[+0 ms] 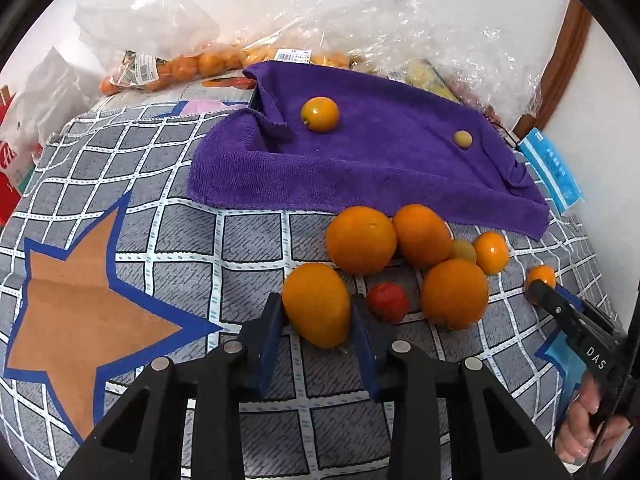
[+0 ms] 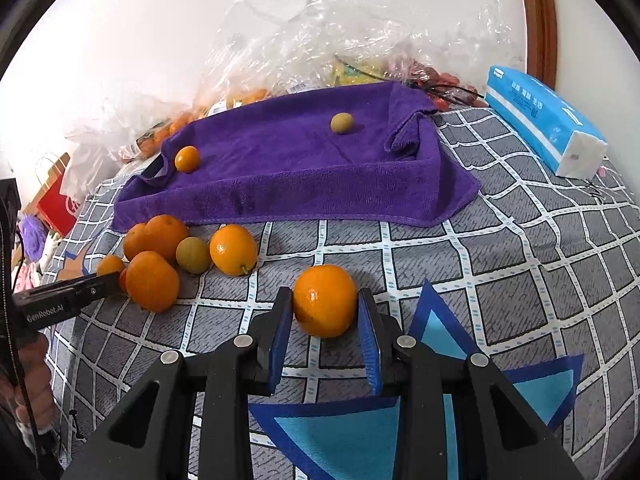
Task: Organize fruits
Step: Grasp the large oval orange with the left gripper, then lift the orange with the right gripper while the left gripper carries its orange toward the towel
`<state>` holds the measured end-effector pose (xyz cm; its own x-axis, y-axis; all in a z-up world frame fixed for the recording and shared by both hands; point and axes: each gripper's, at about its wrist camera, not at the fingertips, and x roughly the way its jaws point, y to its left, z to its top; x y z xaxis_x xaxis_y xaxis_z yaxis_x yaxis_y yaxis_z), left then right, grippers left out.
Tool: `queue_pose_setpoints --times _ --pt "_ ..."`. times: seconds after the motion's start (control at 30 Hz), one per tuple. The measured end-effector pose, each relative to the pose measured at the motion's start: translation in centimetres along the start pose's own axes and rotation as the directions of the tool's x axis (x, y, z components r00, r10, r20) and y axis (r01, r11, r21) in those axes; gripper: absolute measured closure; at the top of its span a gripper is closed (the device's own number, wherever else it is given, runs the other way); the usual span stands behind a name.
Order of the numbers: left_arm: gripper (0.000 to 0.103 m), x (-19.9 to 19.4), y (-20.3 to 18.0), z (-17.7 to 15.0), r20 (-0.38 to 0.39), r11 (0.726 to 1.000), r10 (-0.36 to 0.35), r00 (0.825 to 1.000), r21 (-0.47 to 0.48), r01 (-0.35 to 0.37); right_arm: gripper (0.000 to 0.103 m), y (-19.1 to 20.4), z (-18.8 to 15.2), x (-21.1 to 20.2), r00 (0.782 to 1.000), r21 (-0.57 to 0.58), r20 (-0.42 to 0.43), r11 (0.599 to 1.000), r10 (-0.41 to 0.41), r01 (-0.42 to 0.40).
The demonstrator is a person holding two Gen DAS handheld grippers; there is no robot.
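The left gripper point(image 1: 318, 314) has its jaws clamped on a large orange point(image 1: 316, 304) lying on the checked cloth point(image 1: 200, 248) (a small red fruit point(image 1: 387, 302) sits just beside). The right gripper point(image 2: 325, 312) likewise grips a mandarin point(image 2: 325, 300), near the purple towel point(image 2: 300, 168).

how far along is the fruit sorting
Early. Done: a small orange and a greenish fruit lie on the purple towel. In hand: each tool grips an orange, left, right. Left: the pile on the checked cloth.
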<state>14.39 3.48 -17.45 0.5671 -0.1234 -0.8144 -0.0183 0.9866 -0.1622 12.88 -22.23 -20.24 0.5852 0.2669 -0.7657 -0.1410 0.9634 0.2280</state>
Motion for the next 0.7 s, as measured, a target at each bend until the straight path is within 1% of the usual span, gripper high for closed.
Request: queue_pose_setpoints --times 0.07,0.27,0.33,0.4,0.53,0.6,0.7 --pt "0.071 0.0 0.3 0.0 0.007 1.000 -0.016 1.000 -0.016 0.016 0.071 -0.2 0.0 0.1 1.000 0.008 -0.002 1.000 0.017 -0.017" --pt "0.070 -0.1 0.5 -0.9 0.094 1.000 0.008 0.996 -0.028 -0.005 0.071 -0.7 -0.1 0.2 0.999 0.044 -0.009 0.998 0.044 -0.044" --pt "0.070 0.0 0.3 -1.1 0.114 0.999 0.021 0.993 -0.026 -0.018 0.071 -0.6 -0.1 0.2 0.999 0.043 -0.009 0.998 0.041 -0.041" --pt "0.070 0.0 0.2 -1.1 0.115 0.999 0.025 0.993 -0.024 -0.022 0.071 -0.4 -0.1 0.2 1.000 0.033 -0.010 0.999 0.029 -0.029" --pt "0.071 -0.2 0.6 -1.1 0.121 0.999 -0.014 0.993 -0.050 0.020 0.071 0.3 0.0 0.4 1.000 0.003 -0.012 1.000 -0.004 0.004" --pt "0.071 -0.3 1.0 -1.2 0.128 0.996 -0.044 0.991 -0.071 0.053 0.071 0.3 0.0 0.2 1.000 -0.004 -0.007 1.000 0.000 0.000" --pt "0.071 -0.8 1.2 -1.4 0.147 0.994 -0.072 0.986 -0.071 0.083 0.071 0.3 -0.1 -0.5 0.999 -0.007 0.029 1.000 0.016 -0.016"
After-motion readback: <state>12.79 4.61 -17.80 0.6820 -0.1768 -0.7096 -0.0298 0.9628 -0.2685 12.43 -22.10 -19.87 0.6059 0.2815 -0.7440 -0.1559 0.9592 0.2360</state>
